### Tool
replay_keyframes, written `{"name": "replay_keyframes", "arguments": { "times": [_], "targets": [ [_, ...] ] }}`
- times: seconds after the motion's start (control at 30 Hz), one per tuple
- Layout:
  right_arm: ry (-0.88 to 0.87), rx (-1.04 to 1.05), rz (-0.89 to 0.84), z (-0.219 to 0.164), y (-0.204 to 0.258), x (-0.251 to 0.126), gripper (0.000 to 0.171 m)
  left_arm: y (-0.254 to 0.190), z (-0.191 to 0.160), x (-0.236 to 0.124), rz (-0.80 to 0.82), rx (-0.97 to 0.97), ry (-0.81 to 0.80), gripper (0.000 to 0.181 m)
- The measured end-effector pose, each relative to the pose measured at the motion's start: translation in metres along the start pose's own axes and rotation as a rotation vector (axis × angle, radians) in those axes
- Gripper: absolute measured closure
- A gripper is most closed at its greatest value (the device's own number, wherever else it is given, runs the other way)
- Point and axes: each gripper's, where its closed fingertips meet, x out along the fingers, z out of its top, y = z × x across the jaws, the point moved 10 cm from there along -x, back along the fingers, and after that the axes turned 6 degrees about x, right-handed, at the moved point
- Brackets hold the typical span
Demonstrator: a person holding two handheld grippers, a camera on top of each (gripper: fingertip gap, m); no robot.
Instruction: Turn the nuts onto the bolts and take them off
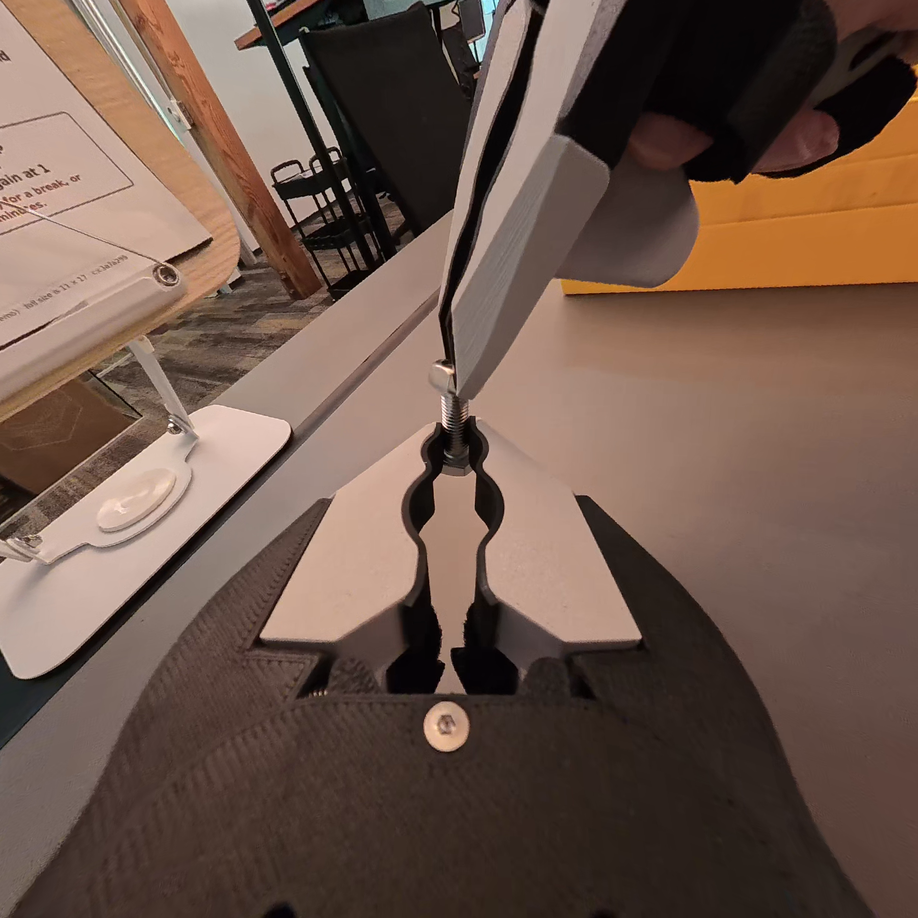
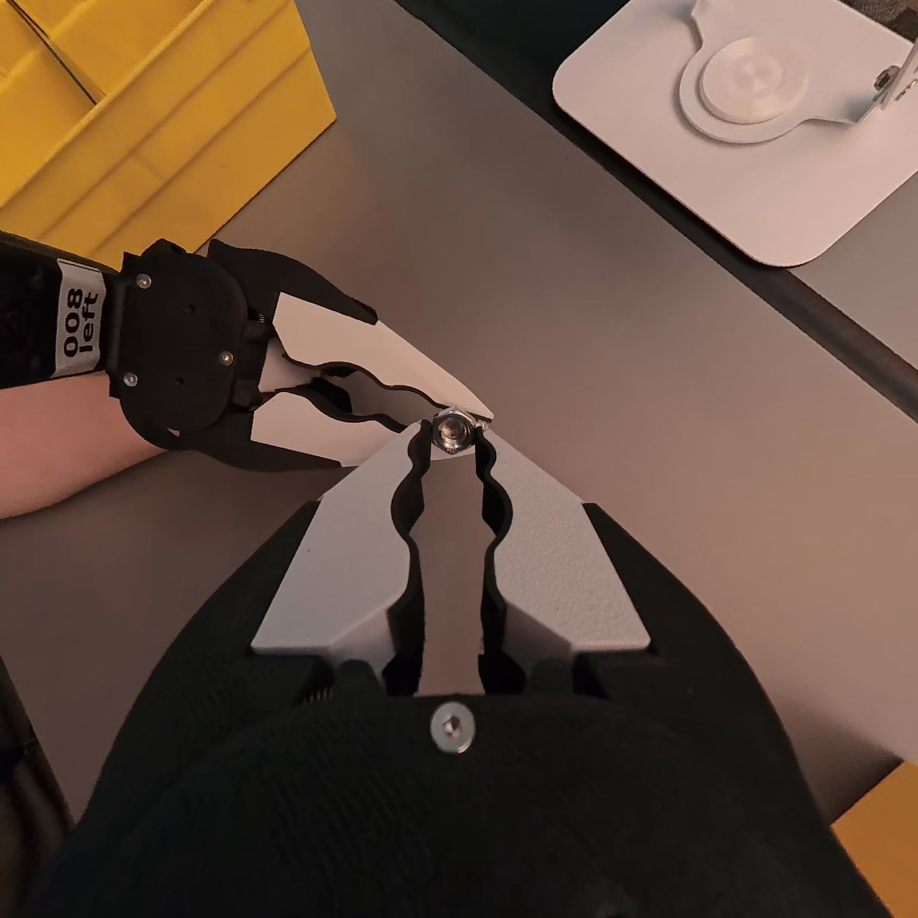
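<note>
Both grippers meet mid-frame, above the grey worktop (image 1: pixel 720 472); nothing rests on it there.

Left gripper (image 1: pixel 454 444): fingers clenched on the bolt (image 1: pixel 454 417), gripping the threaded shank just above the hex at its lower end.

Right gripper (image 2: pixel 449 439): comes in from the top of the left wrist view, fingers clamped on the nut (image 2: pixel 449 431) at the bolt's upper end. End-on it shows a hex ring around a round core, so I read it as the nut, not the head.

Handling, my judgement:
- Small steel parts, light and rigid, no crush risk.
- Plated and slick, so pads can slip on the threads.
- Hold the nut across opposite flats.
- Hold the bolt by its head hex if possible; it resists torque better.
- Keep both axes in line or it cross-threads.

Yellow bin (image 2: pixel 149 124) sits upper left in the right wrist view, white stand base (image 2: pixel 745 189) upper right.
</note>
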Motion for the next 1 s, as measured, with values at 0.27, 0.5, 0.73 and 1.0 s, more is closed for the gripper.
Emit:
{"name": "replay_keyframes", "arguments": {
  "times": [0.27,0.5,0.73,1.0],
  "targets": [
    [-0.015,-0.057,-0.026,0.001,0.001,-0.001,0.16,0.003,-0.003,0.001,-0.004,-0.031,0.013,0.174],
    [0.112,-0.178,-0.119,-0.01,-0.025,-0.018,0.166,0.011,-0.009,-0.002,0.048,-0.045,0.025,0.174],
    [0.545,-0.395,-0.119,-0.07,-0.011,-0.053,0.171,0.014,-0.01,-0.004,0.066,-0.05,0.007,0.174],
    [0.632,-0.48,-0.379,-0.112,-0.019,-0.08,0.17,0.008,-0.006,-0.002,0.041,-0.024,-0.035,0.174]
  ]
}}
